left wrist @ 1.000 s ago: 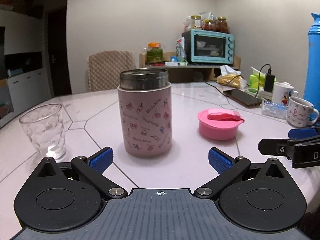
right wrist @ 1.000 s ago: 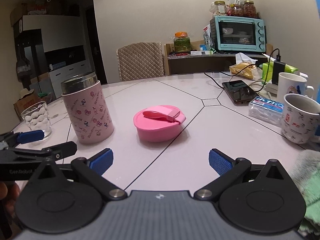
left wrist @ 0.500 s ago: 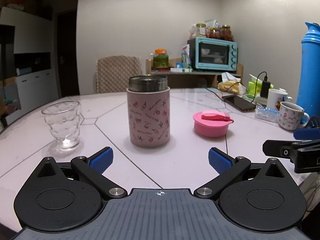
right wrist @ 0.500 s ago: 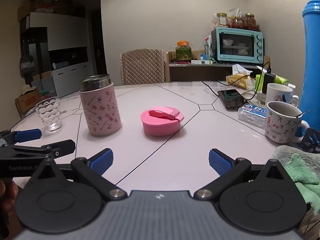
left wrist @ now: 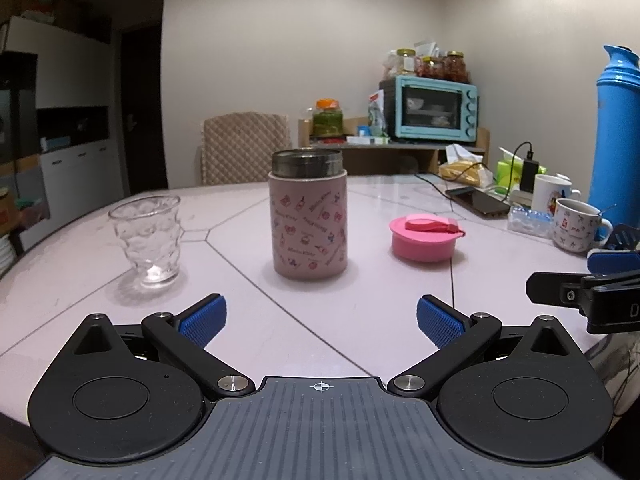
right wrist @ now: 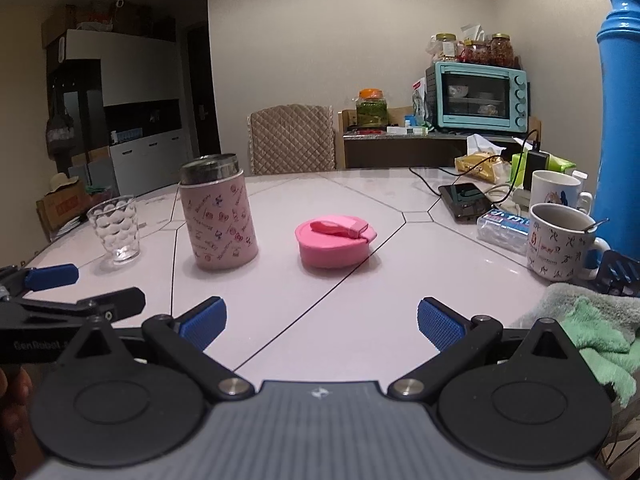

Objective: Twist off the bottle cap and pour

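— What's laid out in front of you, biggest first?

— The pale bench [left wrist: 400, 336] carries everything. At its right edge stands a tall blue flask [right wrist: 620, 128], and behind the bench sits a teal oven [left wrist: 438, 108] on a shelf. Then the pink bottle [left wrist: 308, 216], upright near the middle of the bench with its steel mouth bare.

— And its cap?

— The pink cap [left wrist: 424, 238] lies flat on the bench to the bottle's right, apart from it. On the bottle's other side, also apart, stands a clear dimpled glass [left wrist: 146, 240]; I can't tell whether it holds anything.

— Your tools?

— My left tool [left wrist: 320, 316] hangs low over the near edge of the bench, pointed at the bottle, blue pads spread wide with nothing between them. My right tool [right wrist: 320, 318] is beside it, aimed more toward the cap, pads equally wide apart and gripping nothing. Neither touches the bottle or cap.

— Anything small on the right?

— A printed mug [right wrist: 560, 240] with a spoon in it stands near the flask, a white mug [right wrist: 556, 190] behind that, a dark phone [right wrist: 464, 200] on its cable, and a green cloth [right wrist: 600, 336] at the near right edge.
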The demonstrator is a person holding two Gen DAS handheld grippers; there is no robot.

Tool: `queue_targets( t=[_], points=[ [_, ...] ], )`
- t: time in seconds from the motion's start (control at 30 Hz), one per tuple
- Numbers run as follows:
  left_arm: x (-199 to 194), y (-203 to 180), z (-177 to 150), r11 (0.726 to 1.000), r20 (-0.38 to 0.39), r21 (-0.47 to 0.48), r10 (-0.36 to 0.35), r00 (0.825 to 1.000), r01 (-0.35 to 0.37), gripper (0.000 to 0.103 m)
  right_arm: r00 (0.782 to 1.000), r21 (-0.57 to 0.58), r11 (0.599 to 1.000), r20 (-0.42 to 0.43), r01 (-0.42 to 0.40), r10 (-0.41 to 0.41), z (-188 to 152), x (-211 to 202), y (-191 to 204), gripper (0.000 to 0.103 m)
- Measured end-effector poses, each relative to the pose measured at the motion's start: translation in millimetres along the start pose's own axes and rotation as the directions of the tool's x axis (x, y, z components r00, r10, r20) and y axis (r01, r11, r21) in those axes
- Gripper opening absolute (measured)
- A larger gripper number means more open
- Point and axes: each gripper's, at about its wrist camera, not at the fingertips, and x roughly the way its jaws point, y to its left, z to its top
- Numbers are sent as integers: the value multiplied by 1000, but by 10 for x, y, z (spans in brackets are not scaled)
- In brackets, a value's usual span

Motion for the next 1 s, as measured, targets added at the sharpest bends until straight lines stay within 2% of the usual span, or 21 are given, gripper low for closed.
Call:
queue_targets(
  t=[0.43, 1.0],
  points=[
    [-75, 57, -117, 1000, 0, -27, -13, 1000, 13, 103, 1000, -5, 1000, 24, -1, 1, -94, -125, 88, 103],
    [-134, 106, -118, 999, 17, -41, -7, 1000, 7, 103, 1000, -10, 1000, 24, -6, 6, -109, -126, 155, 103]
  ],
)
